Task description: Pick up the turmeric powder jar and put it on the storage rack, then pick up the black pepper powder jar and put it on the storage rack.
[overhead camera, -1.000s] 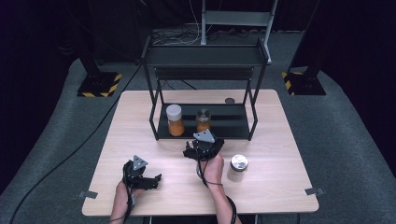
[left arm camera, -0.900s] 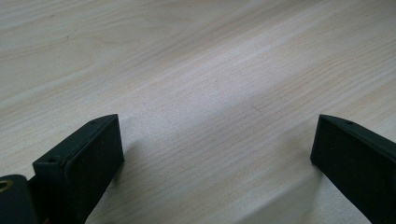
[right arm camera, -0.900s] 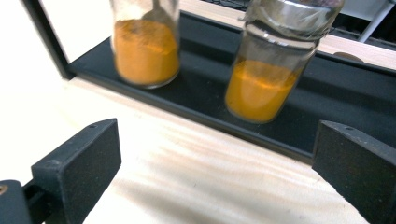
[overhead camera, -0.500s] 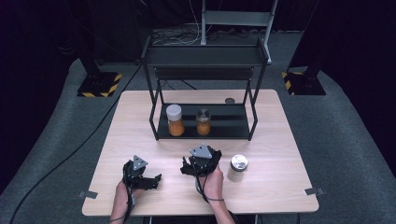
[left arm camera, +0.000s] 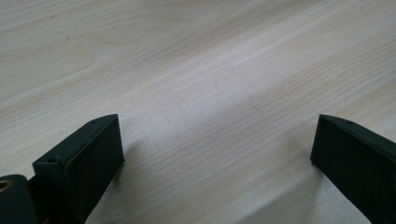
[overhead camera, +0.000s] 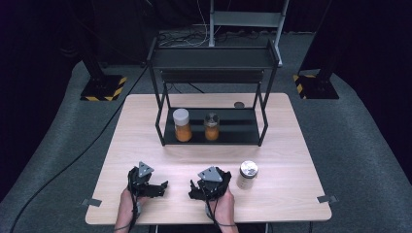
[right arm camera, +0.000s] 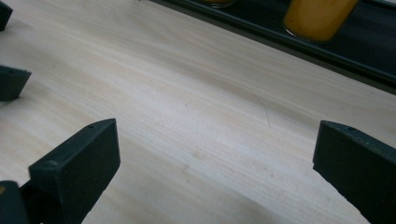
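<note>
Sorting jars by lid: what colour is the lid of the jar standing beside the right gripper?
Silver, metallic; the jar shows best in the high view.

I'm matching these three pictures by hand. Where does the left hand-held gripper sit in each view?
High view: the left hand-held gripper lies low and left, near the table's front edge, with its jaws apart.
Left gripper view: the left hand-held gripper shows as two black jaws rising from the bottom corners.
Right gripper view: the left hand-held gripper shows as jaw tips at the left edge.
Shared landmark: the light wood table.
</note>
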`<state>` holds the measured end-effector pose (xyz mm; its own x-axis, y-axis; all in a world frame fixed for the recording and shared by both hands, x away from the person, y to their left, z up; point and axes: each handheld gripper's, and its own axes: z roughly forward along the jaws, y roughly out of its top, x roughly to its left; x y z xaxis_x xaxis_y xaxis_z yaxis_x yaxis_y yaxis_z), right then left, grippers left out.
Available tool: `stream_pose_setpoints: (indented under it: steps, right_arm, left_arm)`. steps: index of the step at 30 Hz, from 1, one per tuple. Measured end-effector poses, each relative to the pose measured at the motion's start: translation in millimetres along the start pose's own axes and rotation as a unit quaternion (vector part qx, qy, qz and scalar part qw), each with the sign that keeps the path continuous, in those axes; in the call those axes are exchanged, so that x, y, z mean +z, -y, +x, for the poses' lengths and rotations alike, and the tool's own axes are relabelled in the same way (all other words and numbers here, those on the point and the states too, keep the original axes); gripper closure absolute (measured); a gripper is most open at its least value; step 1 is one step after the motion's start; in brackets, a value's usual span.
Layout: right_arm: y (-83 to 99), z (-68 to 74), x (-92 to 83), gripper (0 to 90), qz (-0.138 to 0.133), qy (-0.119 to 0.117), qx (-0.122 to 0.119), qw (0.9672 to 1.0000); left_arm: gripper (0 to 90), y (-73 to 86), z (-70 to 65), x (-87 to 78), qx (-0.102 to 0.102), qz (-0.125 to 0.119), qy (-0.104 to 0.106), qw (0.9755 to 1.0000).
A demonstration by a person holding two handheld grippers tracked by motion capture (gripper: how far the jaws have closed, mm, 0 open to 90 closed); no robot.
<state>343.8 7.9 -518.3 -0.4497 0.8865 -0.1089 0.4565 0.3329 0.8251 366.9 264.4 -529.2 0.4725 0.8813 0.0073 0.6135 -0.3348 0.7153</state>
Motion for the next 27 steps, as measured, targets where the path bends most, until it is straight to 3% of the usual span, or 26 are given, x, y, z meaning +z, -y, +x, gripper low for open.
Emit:
stream_pose_setpoints:
  steps: [4,11,18,23,27]
  right_arm:
    - [8.7,0.1,-4.8,0.0,-0.001,0.000,-0.014,0.9999]
    - [18.4,-3.4,-13.9,0.0,-0.001,-0.003,-0.017,0.9998]
    - [19.7,-11.5,-14.1,0.0,0.008,-0.018,0.001,0.9998]
    - [19.4,-11.0,-13.0,0.0,0.014,-0.020,-0.007,0.9997]
    - [19.7,-12.7,-13.6,0.0,0.008,-0.023,0.000,0.9997]
  left_arm:
    - [2.1,0.0,0.0,0.0,0.000,0.000,0.000,1.0000]
    - [2.0,0.0,0.2,0.1,-0.001,0.001,0.001,1.0000]
    - [2.1,0.1,0.0,0.2,-0.002,0.000,0.001,1.0000]
    - [2.1,0.1,-0.1,0.1,-0.001,0.000,0.001,1.0000]
    - [2.1,0.1,0.2,0.2,-0.001,0.000,0.001,1.0000]
